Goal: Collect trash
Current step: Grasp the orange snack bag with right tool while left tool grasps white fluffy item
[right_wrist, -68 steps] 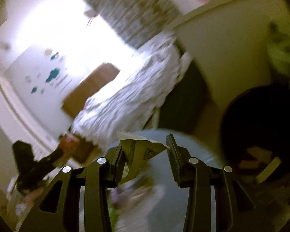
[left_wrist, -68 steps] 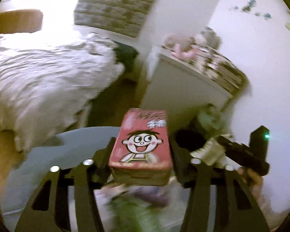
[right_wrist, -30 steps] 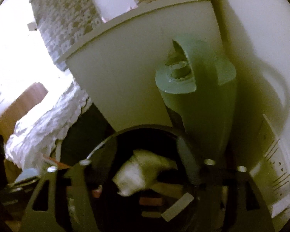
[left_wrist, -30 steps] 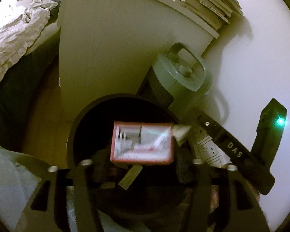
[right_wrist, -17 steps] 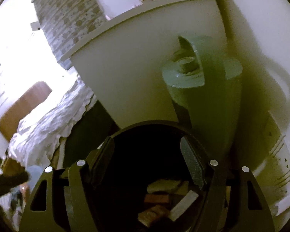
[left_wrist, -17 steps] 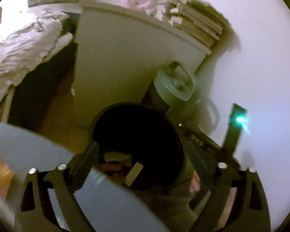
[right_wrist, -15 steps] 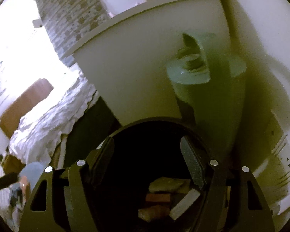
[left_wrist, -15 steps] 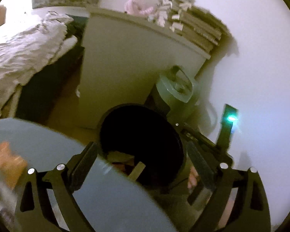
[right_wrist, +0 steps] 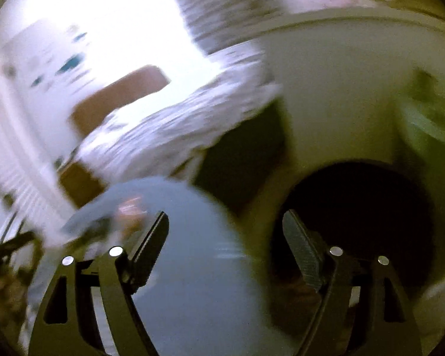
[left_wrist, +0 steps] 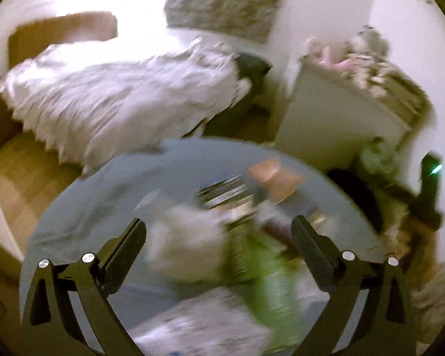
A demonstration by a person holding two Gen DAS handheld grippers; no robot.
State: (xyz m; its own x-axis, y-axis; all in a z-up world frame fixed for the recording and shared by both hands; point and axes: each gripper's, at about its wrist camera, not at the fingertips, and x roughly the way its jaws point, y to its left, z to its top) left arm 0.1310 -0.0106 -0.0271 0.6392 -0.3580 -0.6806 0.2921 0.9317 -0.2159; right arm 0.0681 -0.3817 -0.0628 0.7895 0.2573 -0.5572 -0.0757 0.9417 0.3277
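My left gripper (left_wrist: pixel 219 234) hangs over a round blue-grey table (left_wrist: pixel 103 195), its jaws still opening and wide apart with nothing pinched between them. Blurred trash lies below it: a crumpled white wad (left_wrist: pixel 184 246), a green wrapper (left_wrist: pixel 270 279), an orange carton (left_wrist: pixel 273 178) and a printed sheet (left_wrist: pixel 198 329). My right gripper (right_wrist: pixel 225 237) is also opening and empty, straddling the table (right_wrist: pixel 187 267) edge and the black bin (right_wrist: pixel 370 207). In the left wrist view the bin (left_wrist: pixel 350 184) shows dark at the table's right edge, beside the other gripper's body (left_wrist: pixel 427 187).
A bed with a rumpled white cover (left_wrist: pixel 127 101) lies beyond the table. A white cabinet (left_wrist: pixel 335 124) stacked with books and soft toys stands by the bin, with a green jug (right_wrist: pixel 424 118) next to it. Wooden floor (left_wrist: pixel 26 172) shows on the left.
The red carton and the paper scrap dropped into the bin and both grippers opened. Both hands then swung left from the bin toward the table, the left one further.
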